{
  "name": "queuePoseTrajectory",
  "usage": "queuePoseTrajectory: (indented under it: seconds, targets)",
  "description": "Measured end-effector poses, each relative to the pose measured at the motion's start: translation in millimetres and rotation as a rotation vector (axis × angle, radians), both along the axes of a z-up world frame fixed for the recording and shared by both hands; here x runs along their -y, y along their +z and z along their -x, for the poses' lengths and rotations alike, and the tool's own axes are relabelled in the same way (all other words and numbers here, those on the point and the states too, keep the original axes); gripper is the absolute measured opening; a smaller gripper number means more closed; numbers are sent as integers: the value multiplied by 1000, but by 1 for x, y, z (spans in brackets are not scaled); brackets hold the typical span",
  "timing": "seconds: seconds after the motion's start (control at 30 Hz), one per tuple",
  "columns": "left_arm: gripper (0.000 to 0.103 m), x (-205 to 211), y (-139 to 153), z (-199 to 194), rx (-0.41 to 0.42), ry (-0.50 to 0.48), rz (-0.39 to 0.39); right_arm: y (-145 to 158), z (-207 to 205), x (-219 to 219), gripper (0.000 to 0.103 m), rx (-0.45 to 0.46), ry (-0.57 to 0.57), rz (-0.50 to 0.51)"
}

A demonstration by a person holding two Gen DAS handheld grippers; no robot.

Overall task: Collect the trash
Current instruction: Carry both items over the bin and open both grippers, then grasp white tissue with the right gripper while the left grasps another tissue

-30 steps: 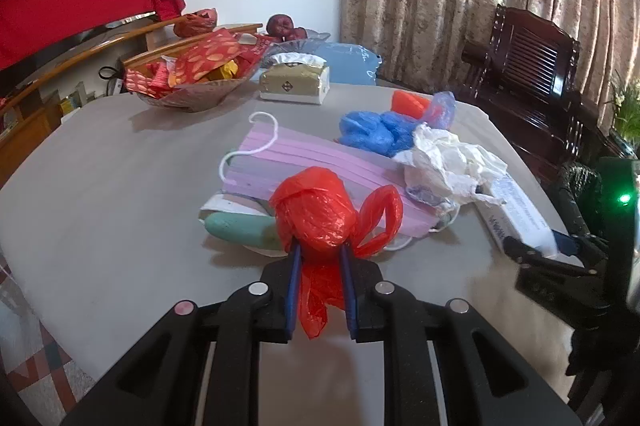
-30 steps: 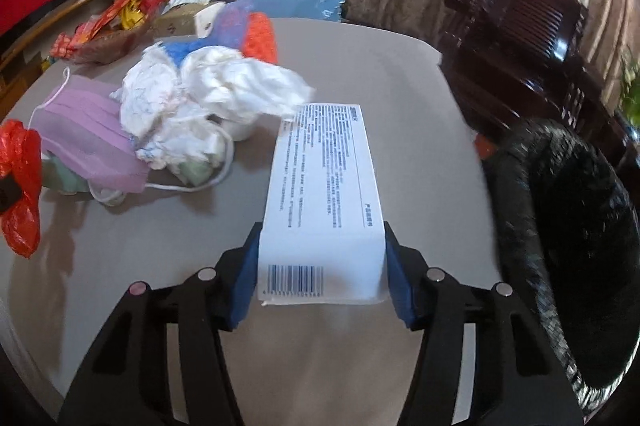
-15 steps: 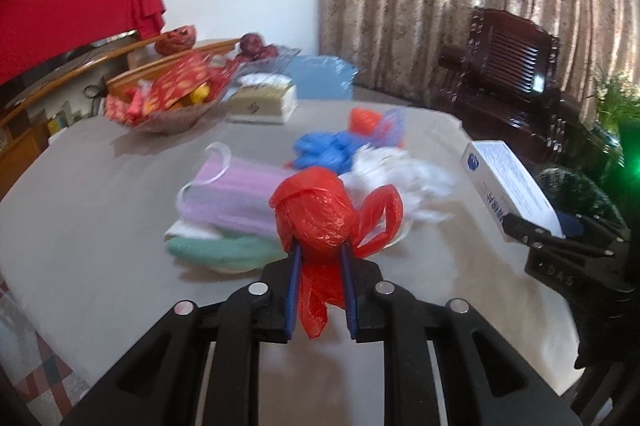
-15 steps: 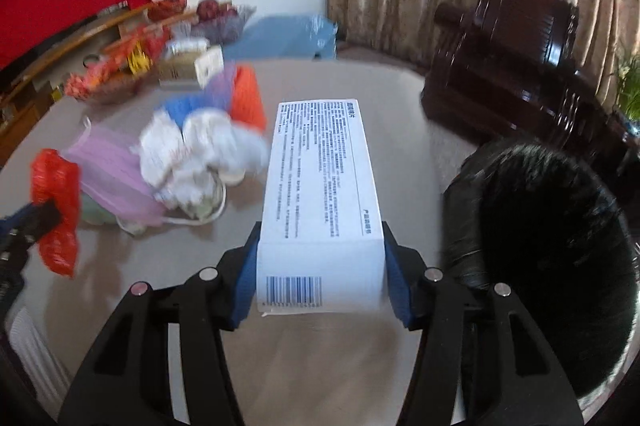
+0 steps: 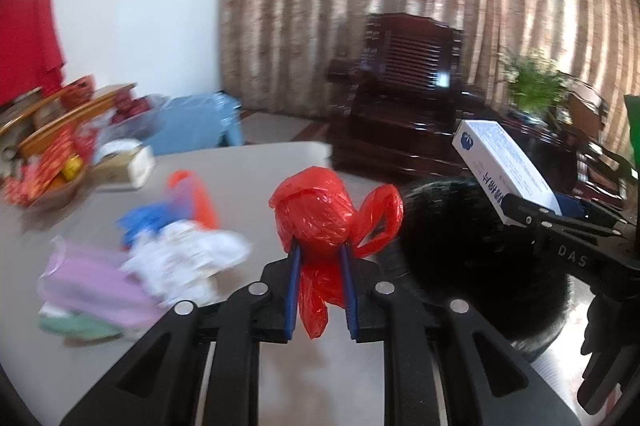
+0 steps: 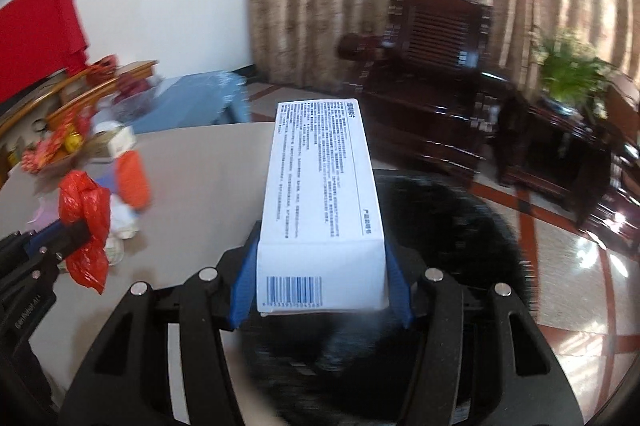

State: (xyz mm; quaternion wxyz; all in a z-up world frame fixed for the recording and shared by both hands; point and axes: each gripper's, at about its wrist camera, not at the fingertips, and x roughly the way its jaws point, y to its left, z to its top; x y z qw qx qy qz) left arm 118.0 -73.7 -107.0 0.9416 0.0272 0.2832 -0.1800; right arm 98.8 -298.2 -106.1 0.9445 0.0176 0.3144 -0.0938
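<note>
Trash in both tools now: our left gripper is clamped on the knotted red plastic bag, and our right gripper squeezes the white box by its barcode end. We judge this the carry-to-bin step. The black bin bag gapes just below and ahead of the right tool, and off to the right of the left one. Next we need each load above that mouth before letting go; the remaining rubbish pile sits left on the table.
</note>
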Motion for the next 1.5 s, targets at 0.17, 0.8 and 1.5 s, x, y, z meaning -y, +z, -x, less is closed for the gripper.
queuePoseTrajectory:
  seconds: [0.17,0.8,1.5]
  targets:
    - [18,56,2,-10,-2,-91,16,-11,8,48,54,-17,-91,17]
    - [69,106,7,-36,-18,-161,59,-35,27,96,97,10,-210,41]
    - [74,-152,-1,0,73,405,-64,-20,-63,-143,98,71,293,-35]
